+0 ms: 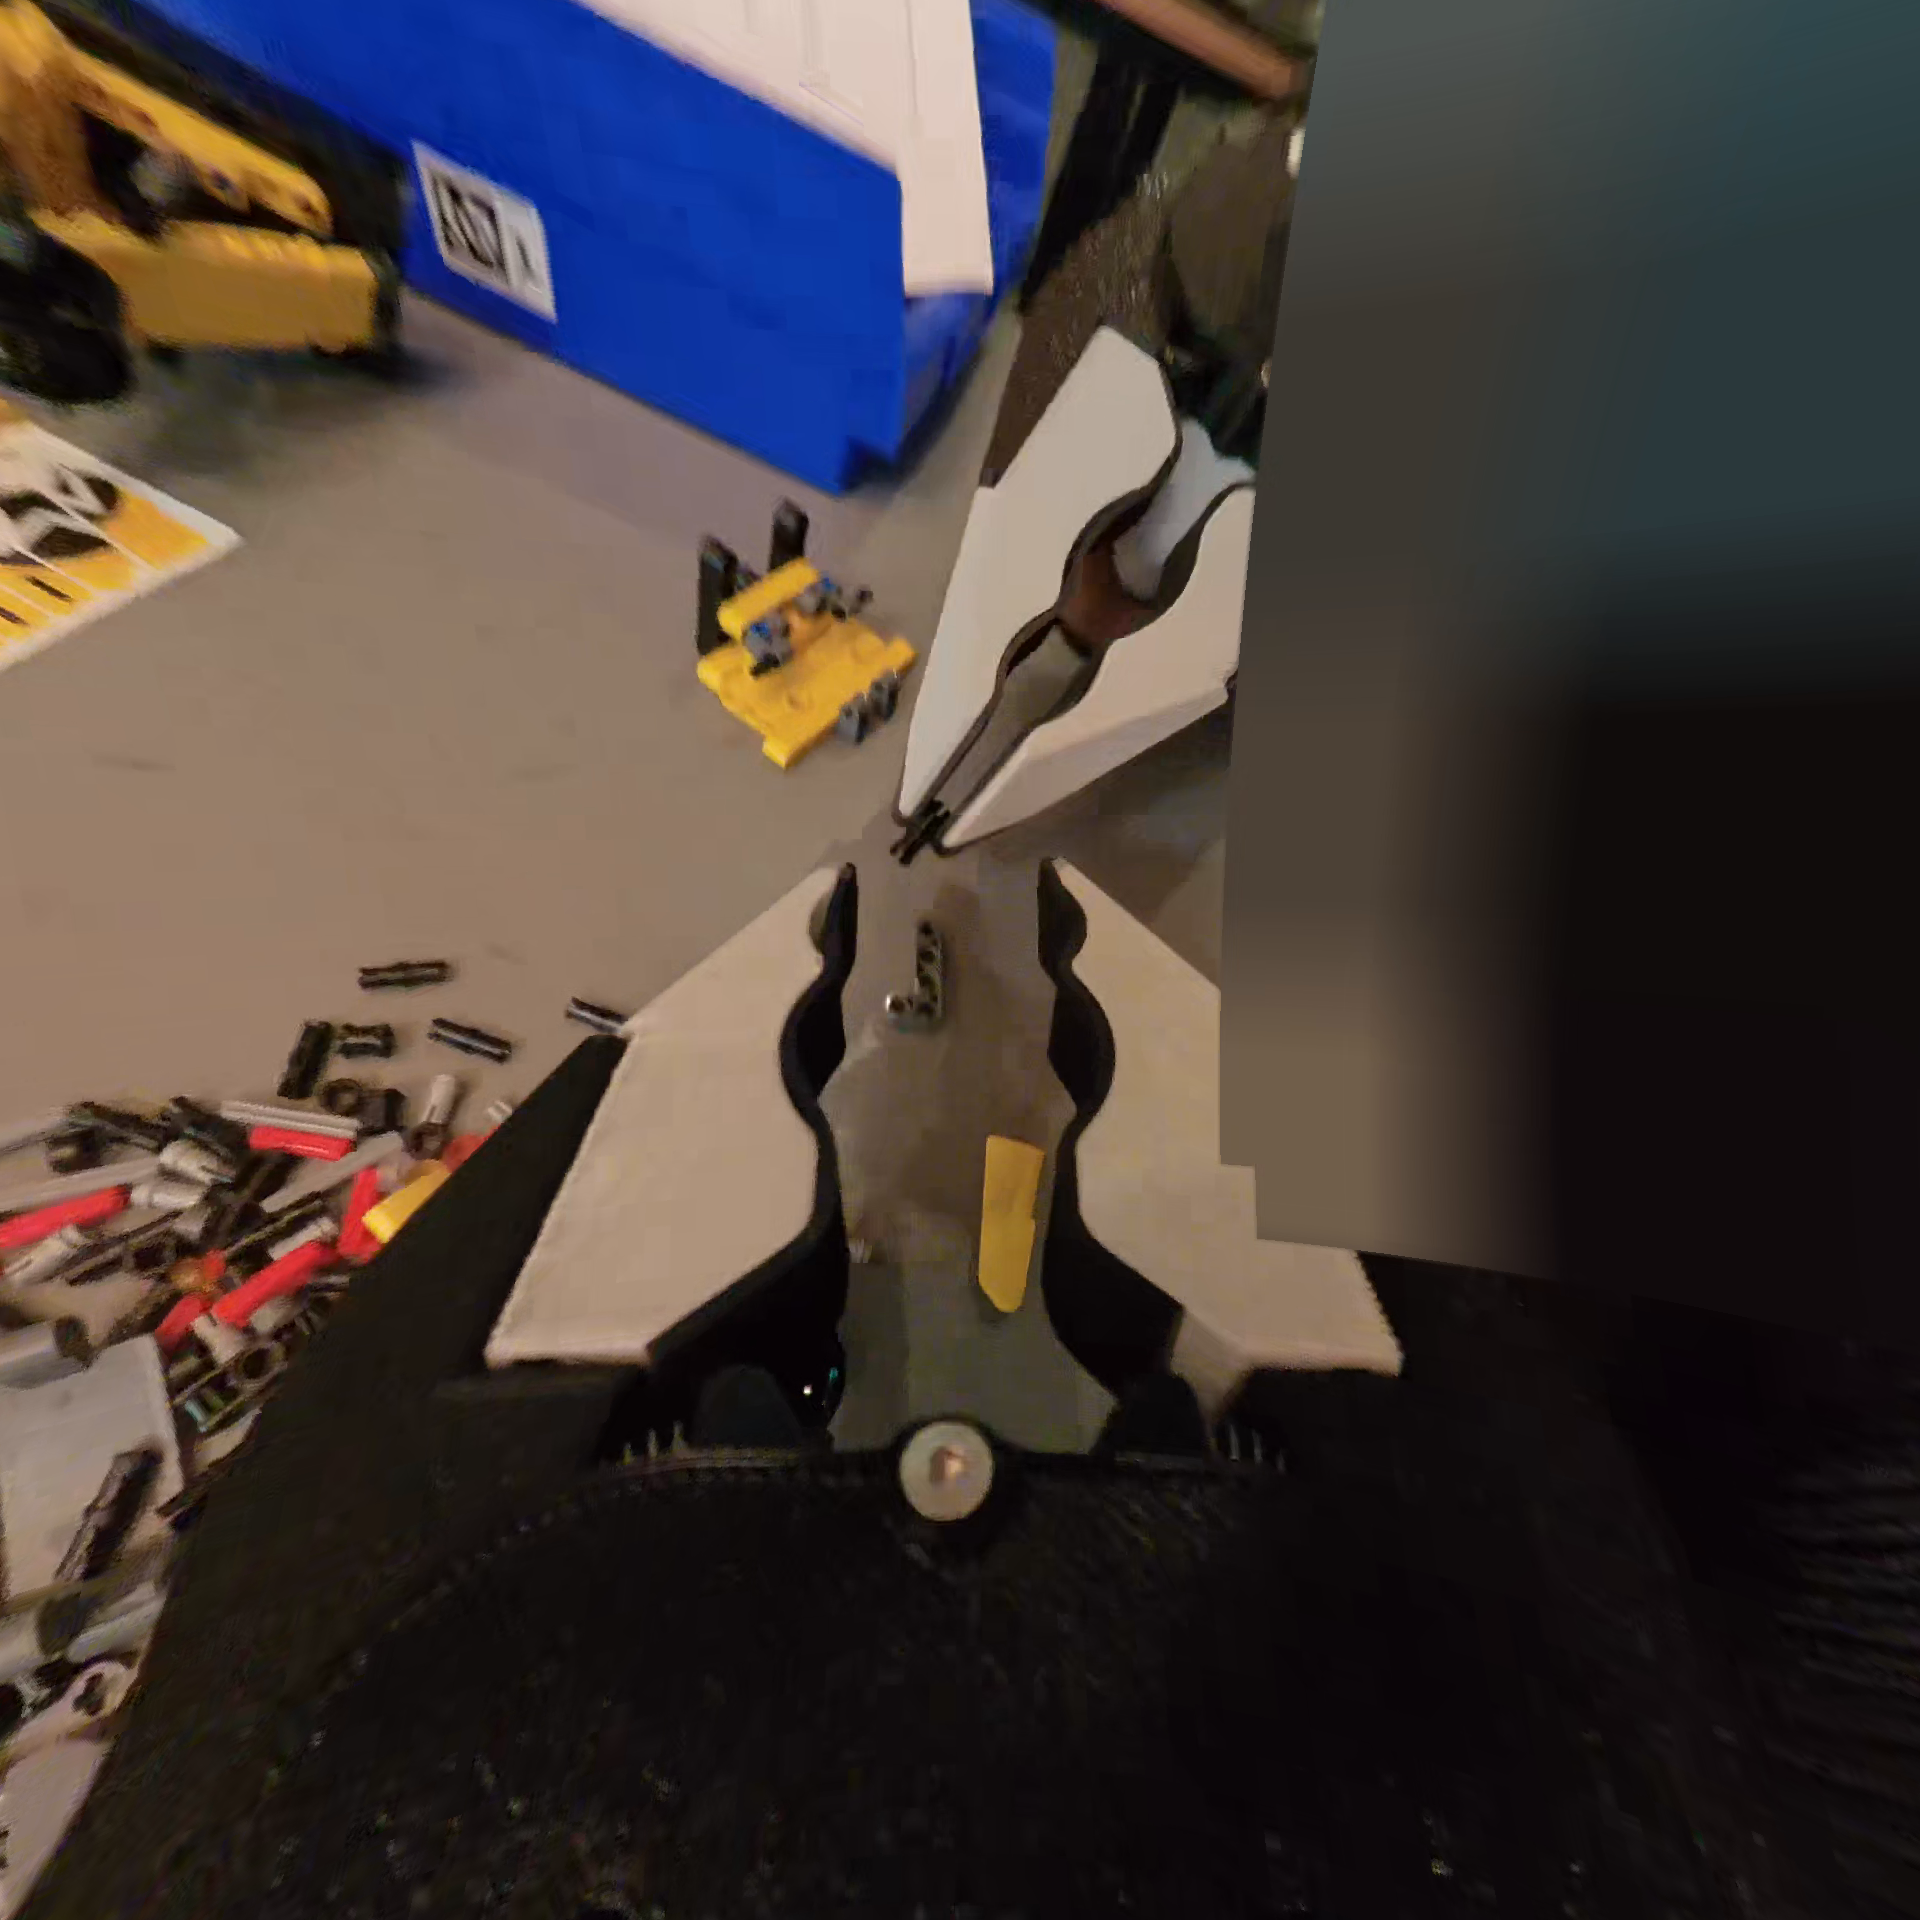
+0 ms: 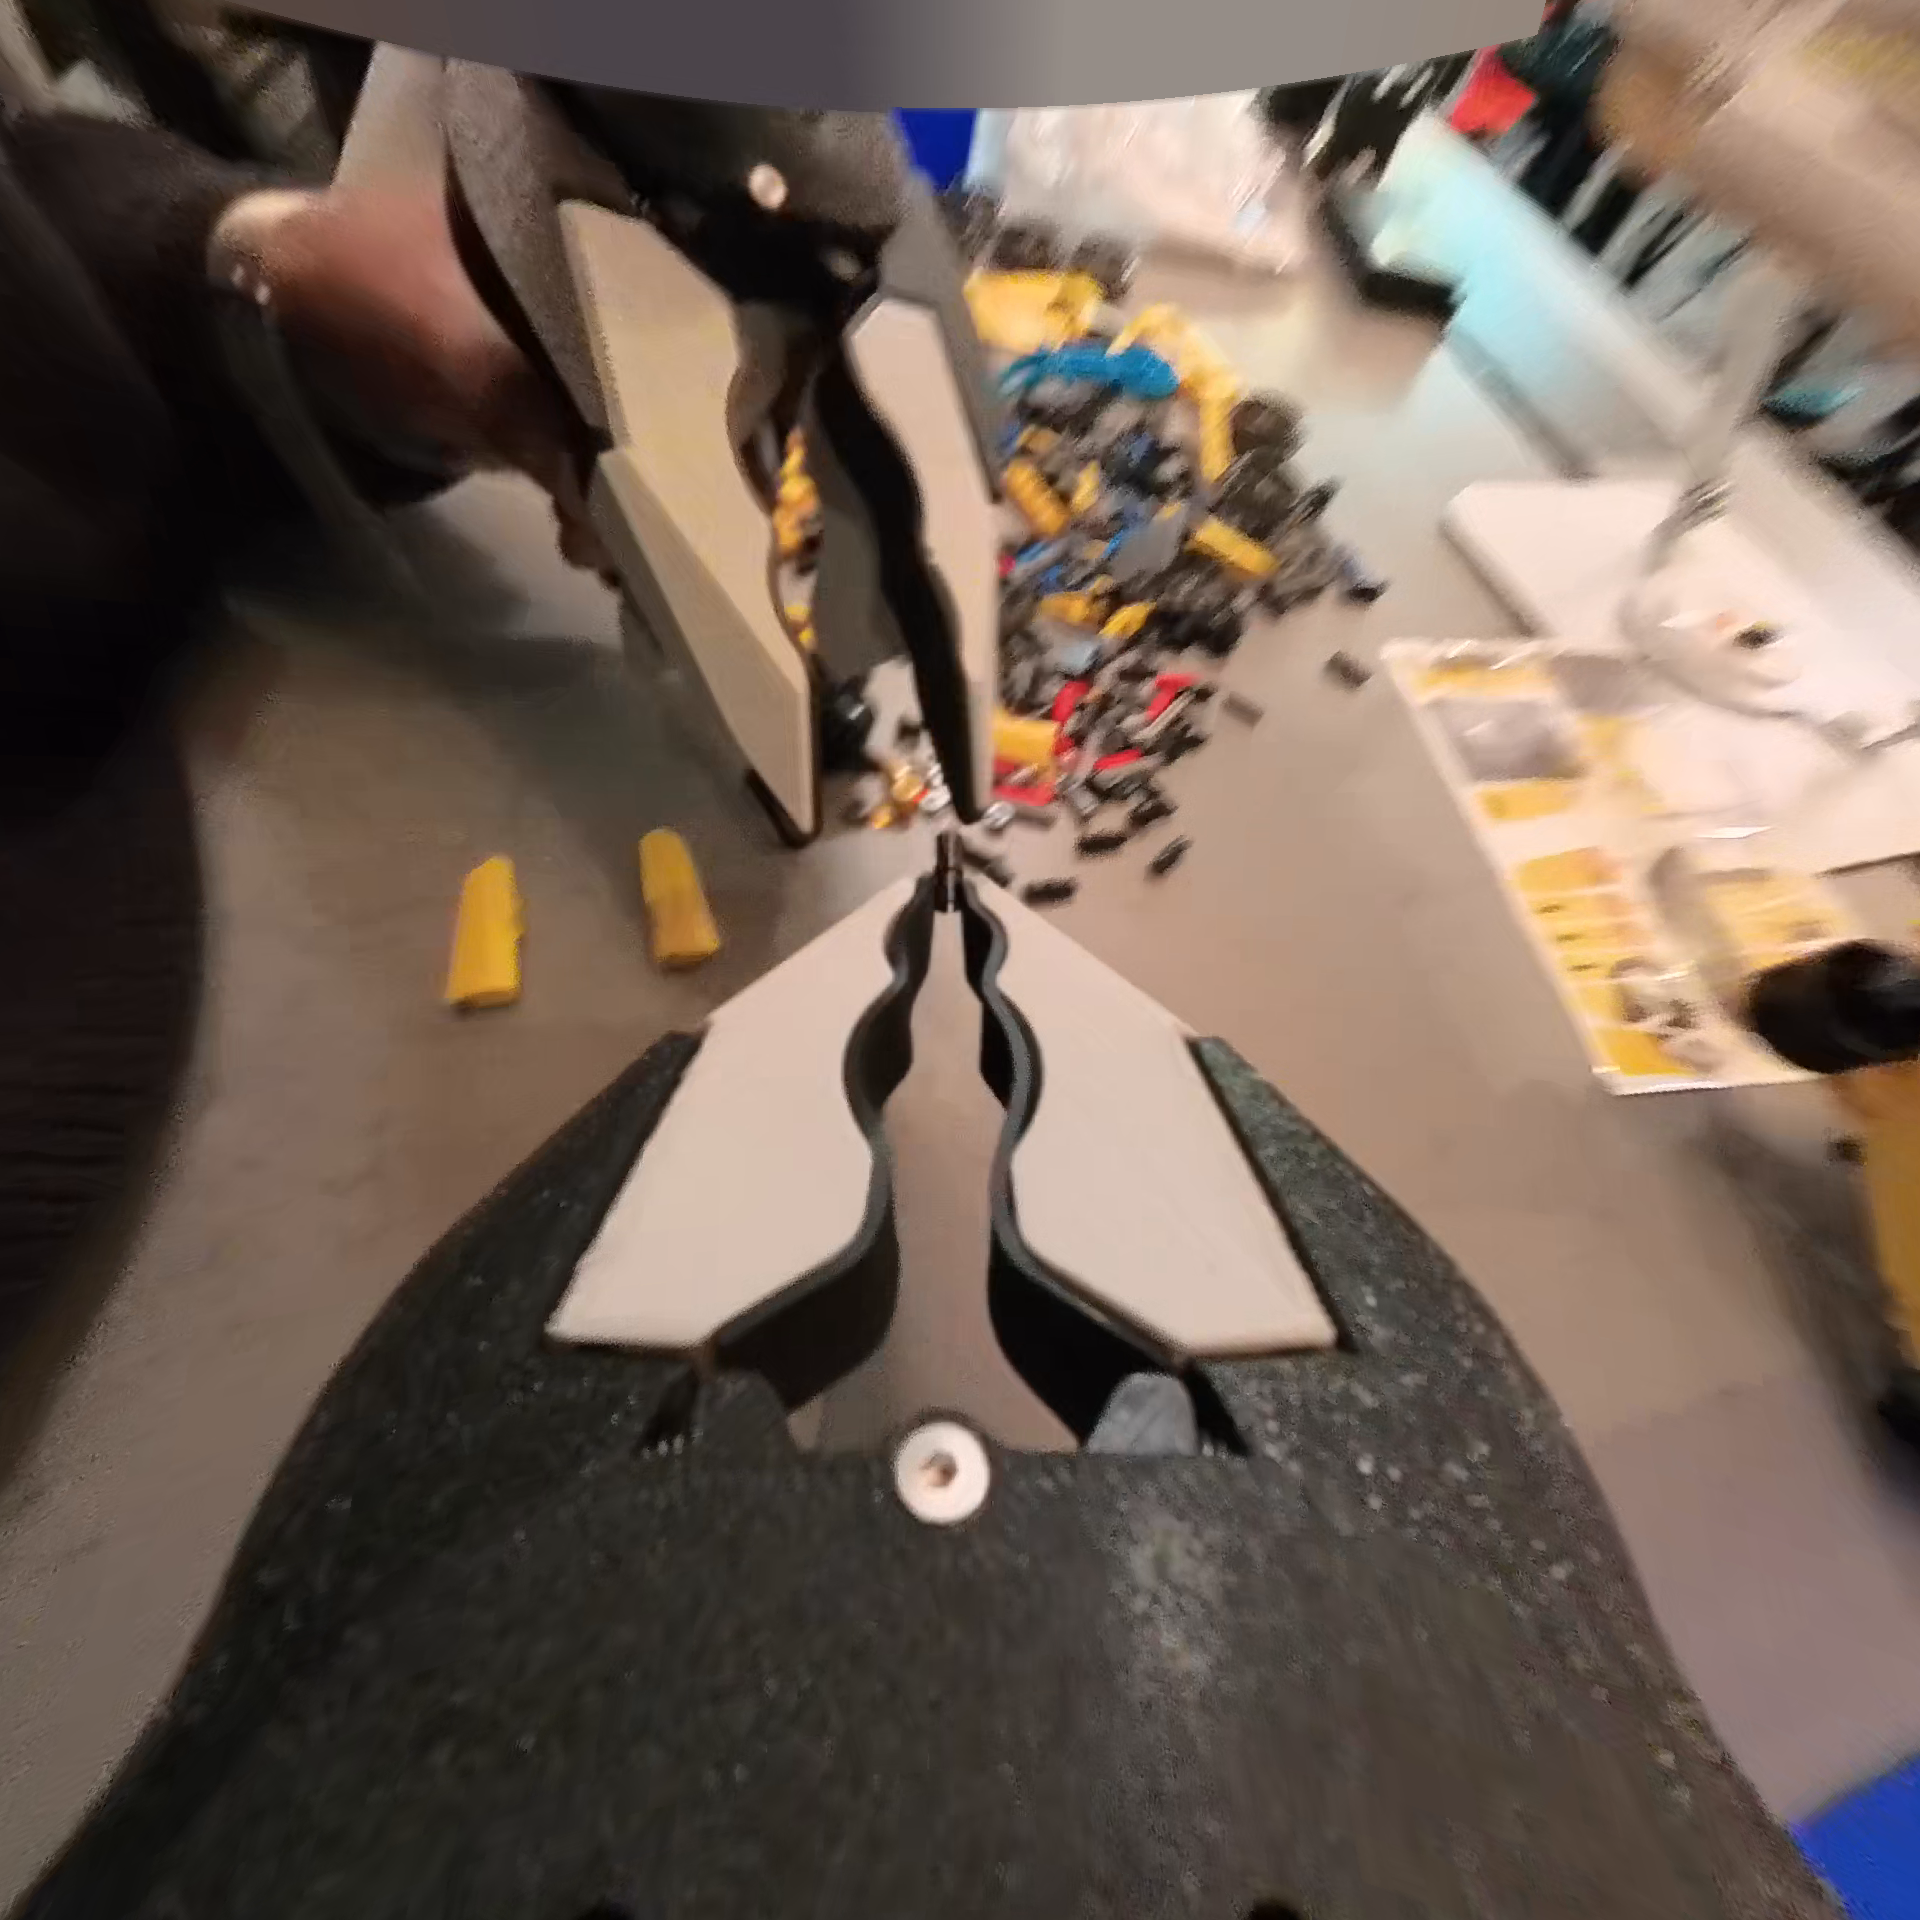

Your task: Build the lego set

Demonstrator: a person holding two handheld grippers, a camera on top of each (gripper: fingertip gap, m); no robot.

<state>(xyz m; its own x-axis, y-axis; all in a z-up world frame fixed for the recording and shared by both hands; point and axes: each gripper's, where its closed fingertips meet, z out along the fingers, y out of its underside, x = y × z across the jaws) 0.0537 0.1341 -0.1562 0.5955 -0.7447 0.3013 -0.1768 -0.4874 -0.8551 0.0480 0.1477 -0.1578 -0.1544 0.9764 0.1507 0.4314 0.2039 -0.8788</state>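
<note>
Item one: my left gripper (image 1: 948,883), jaws spread wide and holding nothing, hanging over the grey table (image 1: 416,790). Between its fingers, on the table, lies a small dark L-shaped piece (image 1: 923,979); nearer me in the same gap, a yellow curved piece (image 1: 1008,1221). Item two: my right gripper (image 2: 943,902), jaws drawn narrow and pinching a small black pin (image 2: 944,868) at the very tips; that pin sticks out past the fingertips, just short of my left gripper's tips, the two grippers meeting nose to nose. Item three: a small yellow brick assembly (image 1: 800,655) with black uprights, on the table just left of my right gripper in the left wrist view. Item four: a heap of loose pieces (image 1: 208,1195), red, grey and black, near left. Item five: a blue bin (image 1: 675,239), far side, with a yellow toy vehicle (image 1: 166,239) to its left. Item six: an open instruction booklet (image 2: 1600,842), right side in the right wrist view. Item seven: two yellow curved pieces (image 2: 582,925), side by side, apart from the heap.
</note>
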